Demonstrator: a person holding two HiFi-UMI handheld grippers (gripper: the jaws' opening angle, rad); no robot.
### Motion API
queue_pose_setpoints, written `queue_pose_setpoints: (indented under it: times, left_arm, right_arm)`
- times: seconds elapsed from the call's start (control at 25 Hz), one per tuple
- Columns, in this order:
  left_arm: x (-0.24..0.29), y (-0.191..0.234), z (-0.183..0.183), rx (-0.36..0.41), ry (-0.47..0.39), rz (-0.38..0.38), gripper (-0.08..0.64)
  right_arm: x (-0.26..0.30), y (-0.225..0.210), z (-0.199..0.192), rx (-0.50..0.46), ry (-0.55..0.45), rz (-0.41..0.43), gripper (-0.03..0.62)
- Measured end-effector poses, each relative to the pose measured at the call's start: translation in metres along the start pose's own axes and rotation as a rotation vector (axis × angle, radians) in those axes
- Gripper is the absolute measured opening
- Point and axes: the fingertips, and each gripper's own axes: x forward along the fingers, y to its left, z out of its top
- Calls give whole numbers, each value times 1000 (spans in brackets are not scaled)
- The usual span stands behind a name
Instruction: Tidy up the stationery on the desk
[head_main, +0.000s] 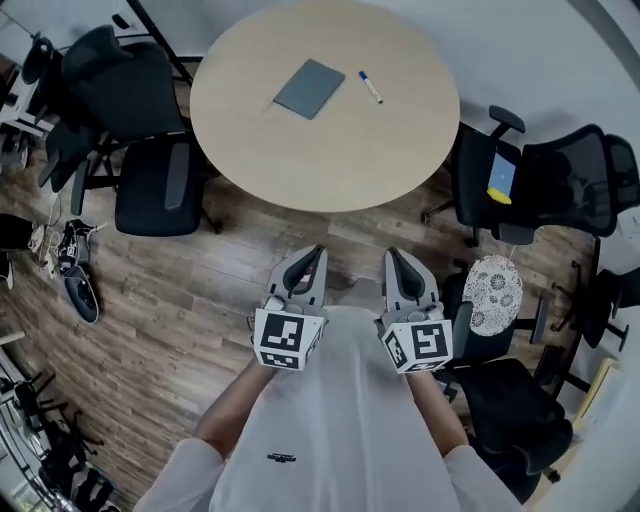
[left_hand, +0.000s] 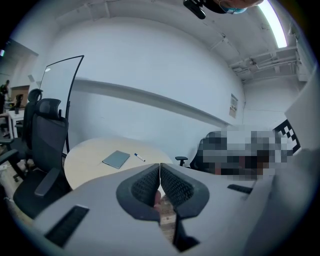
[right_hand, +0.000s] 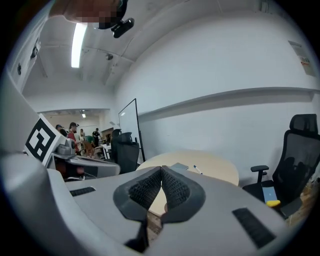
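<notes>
A grey notebook (head_main: 309, 88) lies on the round beige table (head_main: 325, 150), and a white marker with a blue cap (head_main: 370, 86) lies just right of it. The left gripper view shows the notebook (left_hand: 116, 159) and the marker (left_hand: 139, 158) far ahead; the right gripper view shows the notebook (right_hand: 179, 166) and the marker (right_hand: 197, 170) too. My left gripper (head_main: 314, 255) and right gripper (head_main: 394, 258) are held side by side over the wooden floor, well short of the table. Both are shut with nothing between their tips.
Black office chairs (head_main: 140, 130) stand left of the table. More chairs (head_main: 560, 185) stand at the right; one seat holds a blue and yellow thing (head_main: 501, 178). A round white lace cushion (head_main: 492, 294) sits near my right gripper. Shoes (head_main: 78, 270) lie on the floor at left.
</notes>
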Motion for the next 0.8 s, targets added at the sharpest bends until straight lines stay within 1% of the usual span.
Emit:
queue_pose_setpoints:
  times: [0.12,0.24,0.4,0.68,0.8]
  left_arm:
    - [24,12,9,13,9,-12,20]
    - [43,15,16,15,9,-21,20]
    - [72,18,22,20,24,-13,20]
    - [147,22,44,-7,39,21,20]
    - [180,28,51,-15,53,47,20]
  right_arm:
    - [24,-6,12,-19,-12,-3,32]
    - [45,-14,14,-23,-8,10,32]
    - [69,-35,20,-28,-14,33,32]
    - [121,-94,26,-25,18,63,32]
    - [144,-121,31,-20,29,79,32]
